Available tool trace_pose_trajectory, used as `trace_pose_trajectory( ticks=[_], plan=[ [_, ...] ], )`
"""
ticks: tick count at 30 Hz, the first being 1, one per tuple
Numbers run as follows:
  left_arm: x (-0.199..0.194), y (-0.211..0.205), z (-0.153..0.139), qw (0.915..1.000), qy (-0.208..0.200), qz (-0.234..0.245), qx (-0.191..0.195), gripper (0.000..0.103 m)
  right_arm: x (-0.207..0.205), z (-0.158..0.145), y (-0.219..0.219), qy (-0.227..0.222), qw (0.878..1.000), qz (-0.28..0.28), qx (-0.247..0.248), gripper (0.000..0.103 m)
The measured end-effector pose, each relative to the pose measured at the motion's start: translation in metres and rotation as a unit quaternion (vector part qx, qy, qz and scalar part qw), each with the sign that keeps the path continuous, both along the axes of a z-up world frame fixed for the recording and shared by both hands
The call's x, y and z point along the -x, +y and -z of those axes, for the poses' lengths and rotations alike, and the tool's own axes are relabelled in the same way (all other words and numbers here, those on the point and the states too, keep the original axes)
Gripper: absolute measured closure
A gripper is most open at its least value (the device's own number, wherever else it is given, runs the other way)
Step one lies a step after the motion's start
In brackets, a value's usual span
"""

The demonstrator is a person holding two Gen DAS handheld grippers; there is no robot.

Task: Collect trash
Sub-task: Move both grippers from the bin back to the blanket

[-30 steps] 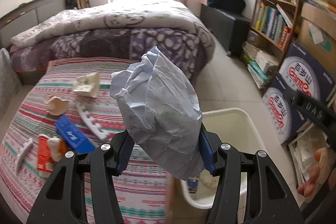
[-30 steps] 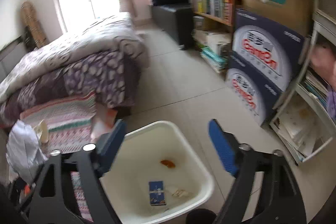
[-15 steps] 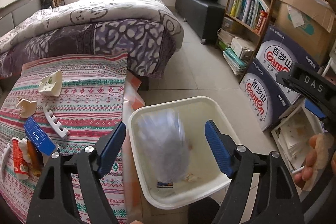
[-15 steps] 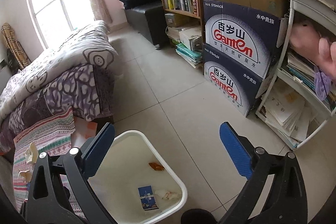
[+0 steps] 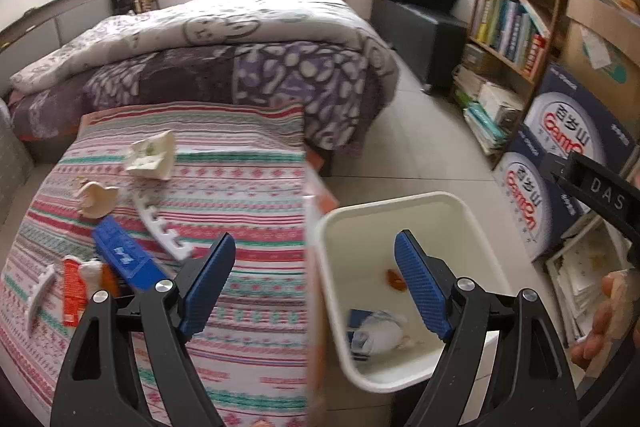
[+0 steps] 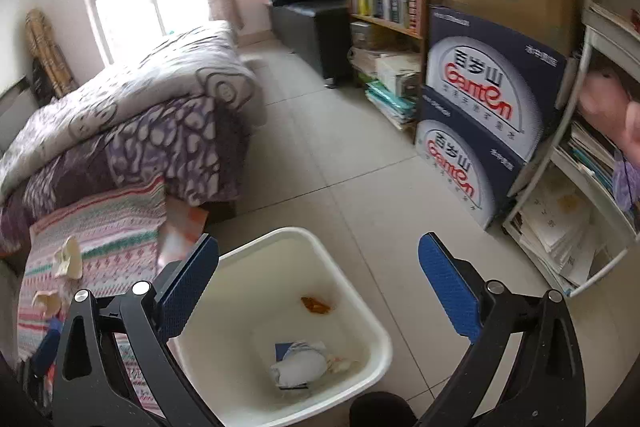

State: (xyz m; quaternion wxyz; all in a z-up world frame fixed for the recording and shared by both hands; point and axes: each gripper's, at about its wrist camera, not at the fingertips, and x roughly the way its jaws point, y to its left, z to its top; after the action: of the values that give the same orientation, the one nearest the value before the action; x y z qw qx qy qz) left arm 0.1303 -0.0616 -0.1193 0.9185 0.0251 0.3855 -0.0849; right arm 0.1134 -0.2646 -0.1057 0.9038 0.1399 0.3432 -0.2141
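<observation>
My left hand-held gripper (image 5: 314, 281) hangs wide apart and empty, like my right hand-held gripper (image 6: 318, 285). The flat blue cardboard box (image 5: 127, 258) lies on the striped bedspread (image 5: 248, 187) at nine o'clock. It looks light and stiff, so I judge a pinch across its narrow sides best.

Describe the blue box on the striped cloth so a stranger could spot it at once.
Start at the striped cloth beside the white bin. Near its left edge lies a litter cluster; the blue box is the long flat one, the only blue piece, between a cream scrap and an orange packet.
</observation>
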Motion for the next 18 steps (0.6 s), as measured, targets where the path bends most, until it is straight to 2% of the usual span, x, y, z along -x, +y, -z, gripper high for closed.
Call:
trace_pose_trajectory(
  ticks=[12,18],
  plan=[
    [-0.005,0.103,0.013,0.9951,0.028,-0.089,-0.033,0.023,-0.019,0.008,0.098,0.024,0.993,-0.106,0.04,0.007],
    [-0.007,0.174,0.034,0.9857,0.082,-0.133,-0.063,0.023,-0.029,0.017,0.159,0.043,0.982,-0.176,0.06,0.007]
  ],
)
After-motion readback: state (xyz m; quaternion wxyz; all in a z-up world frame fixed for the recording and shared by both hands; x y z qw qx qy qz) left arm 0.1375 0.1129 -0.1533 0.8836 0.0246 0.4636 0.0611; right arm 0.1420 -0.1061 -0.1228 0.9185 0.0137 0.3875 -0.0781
